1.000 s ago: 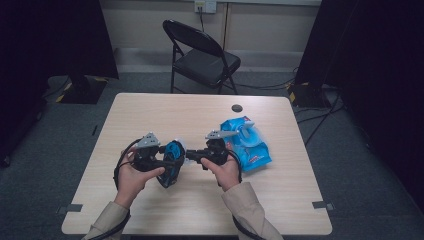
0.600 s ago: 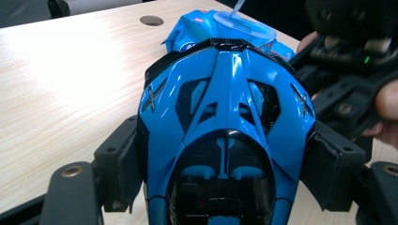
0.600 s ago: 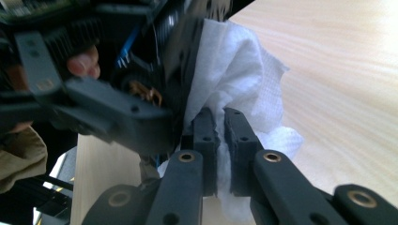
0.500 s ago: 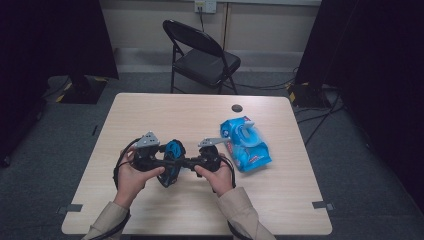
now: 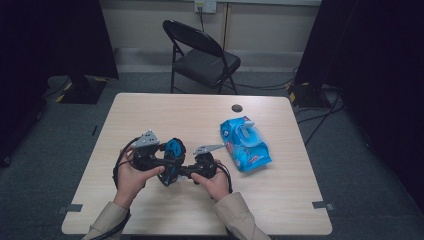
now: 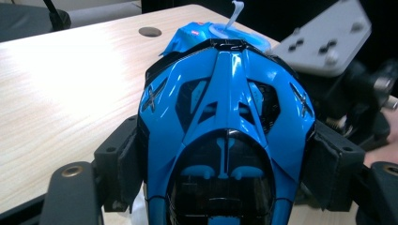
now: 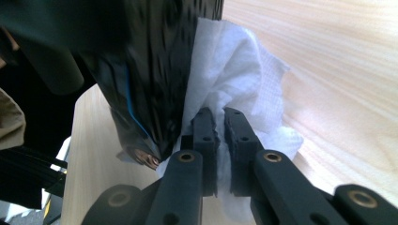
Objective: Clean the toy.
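A glossy blue and black toy car (image 6: 225, 136) is clamped between the pads of my left gripper (image 6: 225, 171), nose pointing away from the camera. From the high view the toy car (image 5: 172, 152) hangs just above the table between both hands. My right gripper (image 7: 219, 140) is shut on a white wipe (image 7: 234, 79), which it presses against the car's dark underside (image 7: 155, 70). In the high view my right gripper (image 5: 187, 171) sits right of the car, low near the tabletop. A blue pack of wipes (image 5: 245, 144) lies on the table to the right, a wipe tab sticking up from its opening.
The wooden table (image 5: 165, 115) has a round cable hole (image 5: 237, 108) near its far edge. A black folding chair (image 5: 200, 55) stands behind the table. Cables (image 5: 120, 165) loop from the left gripper by the left hand. The table's left and far parts are bare.
My right gripper has dropped and shifted left, from beside the wipe pack to the car's right side. The left gripper and the car stayed where they were.
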Tool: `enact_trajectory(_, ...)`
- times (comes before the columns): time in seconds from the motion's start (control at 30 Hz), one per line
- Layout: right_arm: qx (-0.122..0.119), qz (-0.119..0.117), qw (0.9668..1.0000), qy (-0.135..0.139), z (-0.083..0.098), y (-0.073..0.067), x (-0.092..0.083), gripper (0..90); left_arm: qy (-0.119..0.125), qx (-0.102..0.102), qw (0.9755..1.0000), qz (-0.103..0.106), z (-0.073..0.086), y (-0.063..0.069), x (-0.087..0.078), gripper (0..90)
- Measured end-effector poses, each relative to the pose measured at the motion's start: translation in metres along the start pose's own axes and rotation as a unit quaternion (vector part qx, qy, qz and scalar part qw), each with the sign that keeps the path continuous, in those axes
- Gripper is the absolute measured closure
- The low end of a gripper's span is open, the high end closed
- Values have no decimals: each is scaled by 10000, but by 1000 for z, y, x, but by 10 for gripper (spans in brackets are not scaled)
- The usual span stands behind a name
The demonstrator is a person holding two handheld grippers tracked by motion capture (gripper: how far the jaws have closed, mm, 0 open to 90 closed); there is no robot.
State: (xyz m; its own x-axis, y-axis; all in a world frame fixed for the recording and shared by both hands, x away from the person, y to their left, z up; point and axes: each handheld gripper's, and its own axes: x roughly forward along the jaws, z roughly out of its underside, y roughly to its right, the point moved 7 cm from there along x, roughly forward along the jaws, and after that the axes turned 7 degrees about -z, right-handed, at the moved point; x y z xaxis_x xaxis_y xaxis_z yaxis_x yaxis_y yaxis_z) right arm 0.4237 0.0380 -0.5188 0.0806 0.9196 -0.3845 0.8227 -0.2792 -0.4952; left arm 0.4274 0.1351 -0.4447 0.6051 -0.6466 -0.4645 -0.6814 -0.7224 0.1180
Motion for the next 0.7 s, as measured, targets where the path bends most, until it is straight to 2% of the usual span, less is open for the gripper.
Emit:
enact_trajectory(0.13, -17, 24, 9999, -107, 5, 1, 4, 854, -13, -18, 10000, 2, 1, -1, 0, 245)
enact_trajectory(0.23, -5, 95, 9999, -81, 4, 4, 0, 854, -23, -14, 10000, -3, 2, -2, 0, 245)
enact_trajectory(0.5, -12, 397, 9990, 201, -11, 15, -30, 854, -87, -36, 9999, -46, 5, -5, 1, 245)
enact_trajectory(0.7, -38, 514, 9978, 408, -25, 19, -50, 854, -145, -41, 9999, -52, 8, -6, 3, 245)
